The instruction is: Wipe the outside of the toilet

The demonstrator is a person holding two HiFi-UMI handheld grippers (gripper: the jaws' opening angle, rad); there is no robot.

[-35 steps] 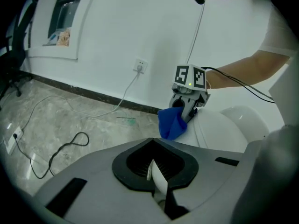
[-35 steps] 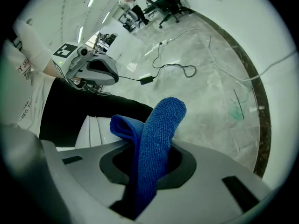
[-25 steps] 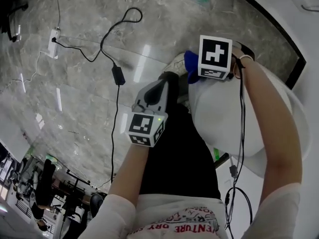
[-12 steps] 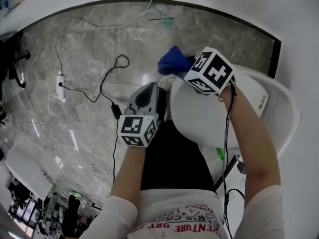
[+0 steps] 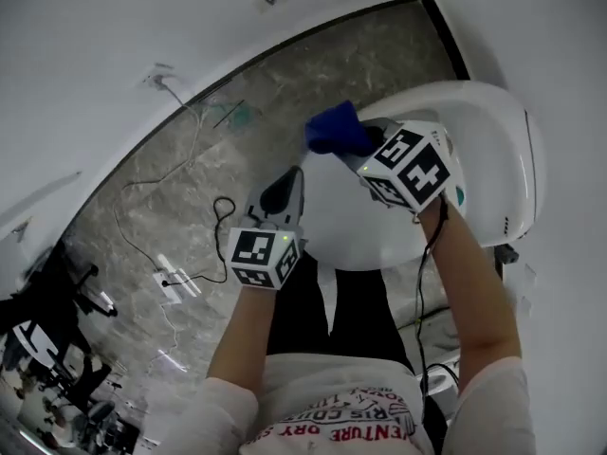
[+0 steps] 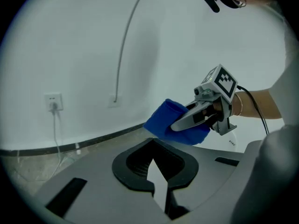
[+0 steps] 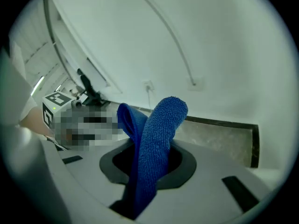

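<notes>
The white toilet [image 5: 493,150] fills the right of the head view, its closed lid [image 5: 346,226] below my hands. My right gripper [image 5: 358,152] is shut on a blue cloth [image 5: 334,131], held at the lid's far edge. In the right gripper view the blue cloth [image 7: 154,143] rises out from between the jaws of my right gripper [image 7: 145,190]. My left gripper [image 5: 285,186] hovers just left of the lid, jaws together and nothing in them. From the left gripper view, the left gripper [image 6: 156,171] looks across at the right gripper [image 6: 176,124] and the cloth [image 6: 161,120].
Grey stone floor [image 5: 190,207] lies to the left, with a white power strip [image 5: 178,276] and a black cable [image 5: 223,211] on it. A white wall [image 5: 142,27] curves round behind the toilet. A wall socket [image 6: 53,101] shows low on it.
The head view has swung from the floor toward the wall. My right gripper still carries the cloth and now sits higher over the lid's far edge. My left gripper stays beside the lid.
</notes>
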